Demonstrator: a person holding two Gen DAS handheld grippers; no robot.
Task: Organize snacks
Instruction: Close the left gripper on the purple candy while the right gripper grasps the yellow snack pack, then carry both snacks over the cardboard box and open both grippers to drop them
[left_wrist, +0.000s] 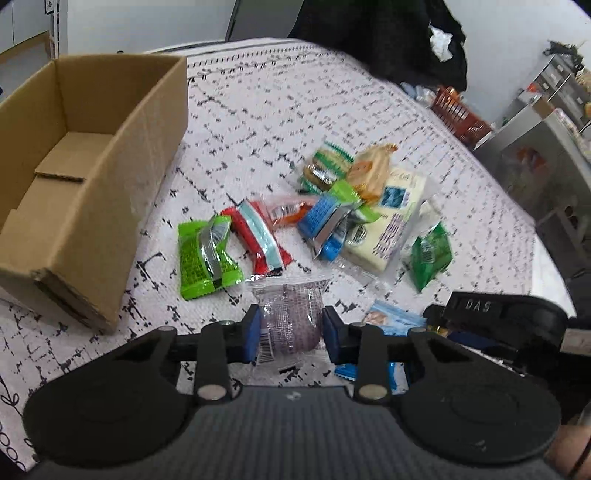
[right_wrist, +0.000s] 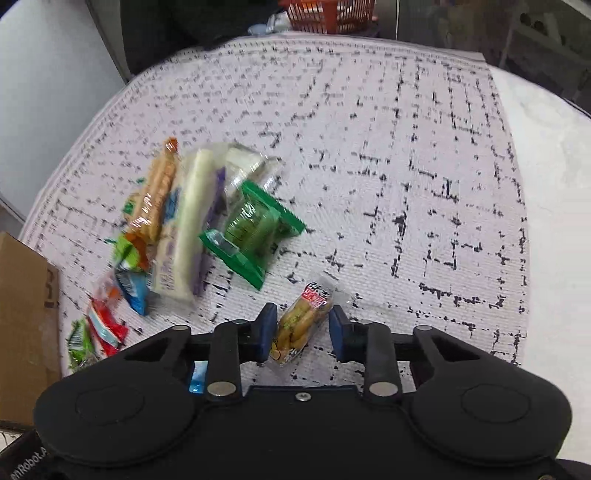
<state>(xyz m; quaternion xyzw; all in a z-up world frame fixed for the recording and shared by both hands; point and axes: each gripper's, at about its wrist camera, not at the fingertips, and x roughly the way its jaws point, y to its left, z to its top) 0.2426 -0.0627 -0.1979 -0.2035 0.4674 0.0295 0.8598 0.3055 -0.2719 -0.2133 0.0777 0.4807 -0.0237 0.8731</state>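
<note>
Left gripper (left_wrist: 290, 334) pinches one purple snack pack (left_wrist: 290, 319), pads pressing both sides, pack's long axis running away from me. The open cardboard box (left_wrist: 122, 162) lies far-left of it, so I judge a leftward carry comes next; this hand is the nearer one.

Right gripper (right_wrist: 303, 328) is nearly closed around one small pack of snack sticks (right_wrist: 301, 325); I can't tell if the right pad touches.

Farther out: one loose pile, roughly ten packets, too overlapped for an exact count.

The heap of snack packets (left_wrist: 343, 206) crowds the middle of the patterned cloth (right_wrist: 424, 166). An open cardboard box (left_wrist: 85, 177) blocks the left edge. Toward the right edge and far corner the cloth lies bare.
</note>
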